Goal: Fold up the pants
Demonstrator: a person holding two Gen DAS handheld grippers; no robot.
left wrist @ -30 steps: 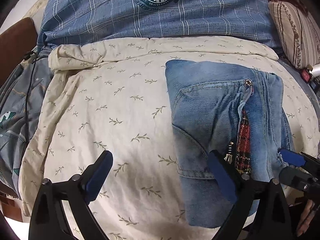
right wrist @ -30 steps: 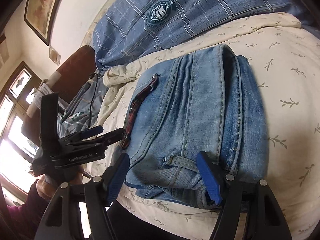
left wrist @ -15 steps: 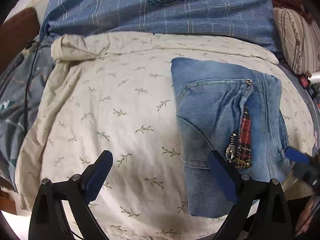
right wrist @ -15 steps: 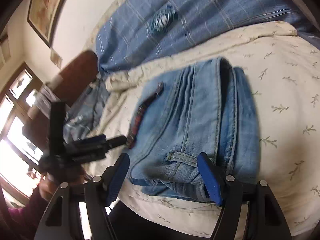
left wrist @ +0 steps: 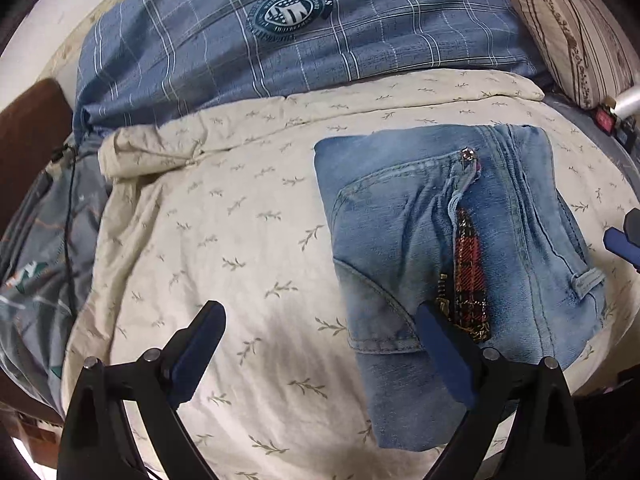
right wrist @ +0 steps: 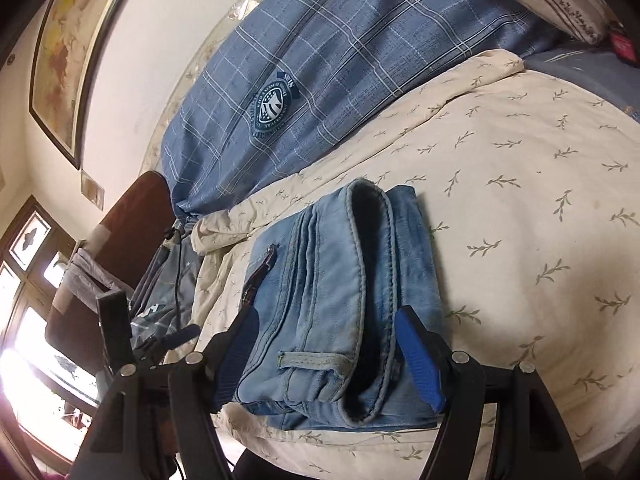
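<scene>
The left claw (left wrist: 320,344) hovers low over the cream leaf-print bedspread (left wrist: 240,240), its blue-padded fingers (left wrist: 196,352) spread wide and holding nothing; the right-hand finger overlaps the near left part of the folded jeans (left wrist: 440,240) in view. The right claw (right wrist: 328,356) is levelled at the waistband end of the jeans (right wrist: 332,300), fingers wide apart on either side of the bundle, gripping nothing. The jeans lie as a compact folded stack on the bedspread, a red plaid lining (left wrist: 470,276) showing at the fly. Beyond them the bedspread's far edge is rumpled against a blue checked pillow (left wrist: 280,40) with a round badge (left wrist: 288,12). A striped cushion (left wrist: 572,32) sits far right.
</scene>
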